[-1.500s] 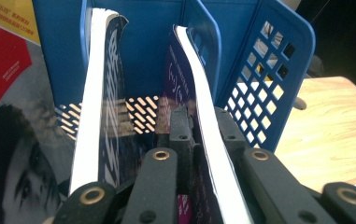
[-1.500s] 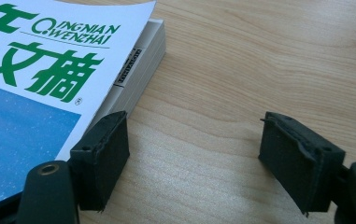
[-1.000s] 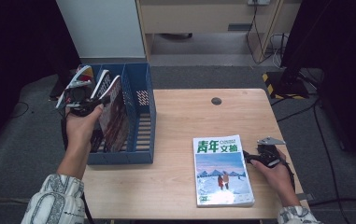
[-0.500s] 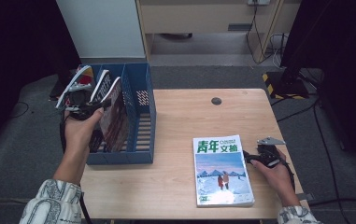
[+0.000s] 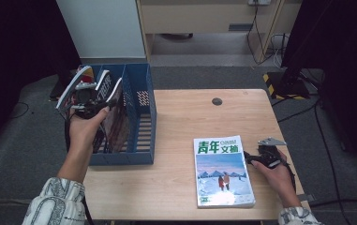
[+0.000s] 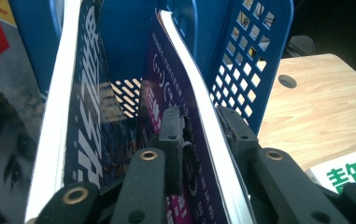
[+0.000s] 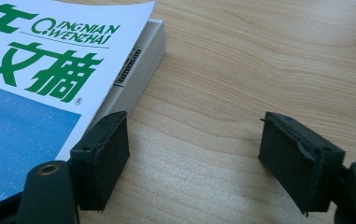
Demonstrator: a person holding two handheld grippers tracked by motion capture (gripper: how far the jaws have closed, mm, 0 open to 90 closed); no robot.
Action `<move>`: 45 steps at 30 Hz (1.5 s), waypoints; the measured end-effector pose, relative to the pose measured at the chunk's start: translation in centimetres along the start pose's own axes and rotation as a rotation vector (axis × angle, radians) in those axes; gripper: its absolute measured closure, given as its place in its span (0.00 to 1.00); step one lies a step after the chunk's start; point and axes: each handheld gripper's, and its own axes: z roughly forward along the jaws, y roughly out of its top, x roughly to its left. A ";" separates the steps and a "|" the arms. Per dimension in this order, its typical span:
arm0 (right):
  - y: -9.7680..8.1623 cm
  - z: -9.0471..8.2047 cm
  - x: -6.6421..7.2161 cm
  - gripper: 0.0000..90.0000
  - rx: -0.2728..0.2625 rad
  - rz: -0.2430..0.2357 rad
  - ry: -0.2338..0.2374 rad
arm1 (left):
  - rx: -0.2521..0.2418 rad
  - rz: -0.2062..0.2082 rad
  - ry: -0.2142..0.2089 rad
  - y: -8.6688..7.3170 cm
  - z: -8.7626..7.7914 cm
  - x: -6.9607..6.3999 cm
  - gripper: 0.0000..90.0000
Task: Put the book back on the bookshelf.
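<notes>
Since the earlier frames we are seeing the left gripper [image 5: 86, 96] easing its jaws apart around the purple-covered magazine [image 6: 185, 121] while the hand draws slightly back; the magazine is standing tilted between the loosened pads, inside the left compartment.

Light wooden table [image 5: 185, 183]: bearing everything else.

Blue perforated plastic file rack [image 5: 141, 117]: sitting at the table's left edge, holding several leaning magazines.

White-and-blue magazine with green lettering [image 5: 223, 171]: lying flat near the table's front right.

Right gripper [image 7: 194, 158]: we are finding its jaws apart and empty, resting just beside that magazine's right edge.
</notes>
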 end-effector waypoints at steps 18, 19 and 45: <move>0.0 0.0 0.0 0.27 0.000 0.001 0.001 | -0.018 -0.024 0.029 0.3 -1.4 1.0 0.93; 0.0 0.0 0.0 0.27 0.000 0.001 0.001 | -0.018 -0.020 0.032 0.4 -1.4 1.0 0.93; 0.0 0.0 0.0 0.27 -0.001 0.004 0.001 | -0.072 -0.075 0.063 2.1 0.4 1.0 0.93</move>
